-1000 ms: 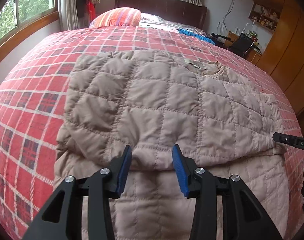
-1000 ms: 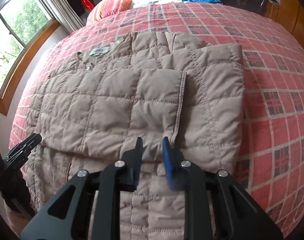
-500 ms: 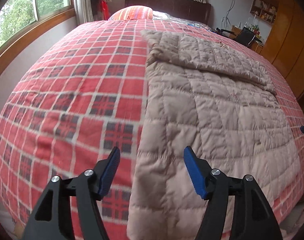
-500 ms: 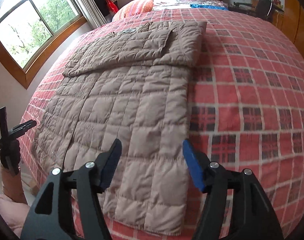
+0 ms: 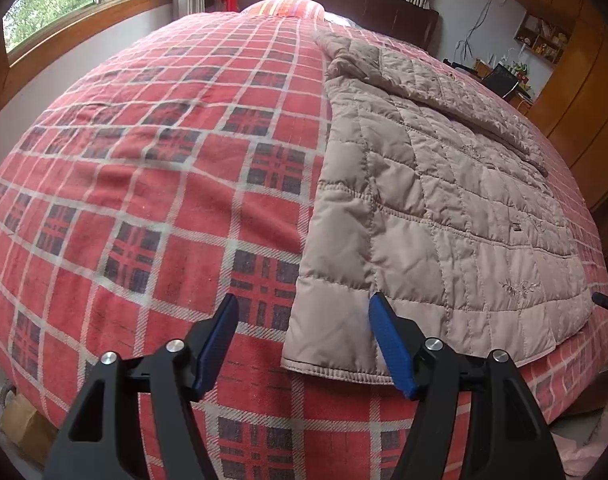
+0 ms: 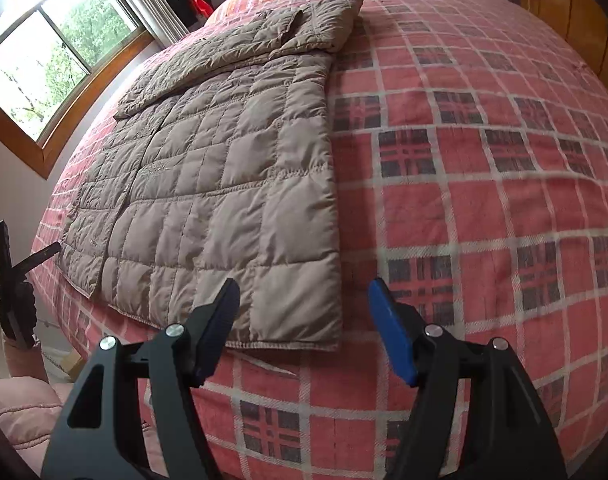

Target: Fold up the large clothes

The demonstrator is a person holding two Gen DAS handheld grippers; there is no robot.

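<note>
Left wrist view
Gripper: left gripper (image 5: 301, 340), black frame with blue pads, jaws spread wide and holding nothing.
Garment: beige quilted padded coat (image 5: 444, 208) lies flat on the red plaid bedspread (image 5: 143, 160), ahead and to the right of the gripper; its near hem corner (image 5: 304, 356) sits between the pads, nearer the right one.
Look: sleeves folded across the far end, square stitching, faint embroidery, ribbed edge along the hem.
Advice: probably best to go low and take the hem corner deep, catching every layer, before lifting.

Right wrist view
Gripper: right gripper (image 6: 304, 320), same build, jaws wide apart and empty.
Garment: coat (image 6: 231, 168) ahead and to the left; its other hem corner (image 6: 324, 340) lies between the pads, just beside the left pad.
Other tool: left gripper (image 6: 15, 280) visible at far left, near the opposite hem corner.
Advice: closing both grippers level with each other should keep the fold square; the puffy fill may slip from a shallow pinch.
</note>
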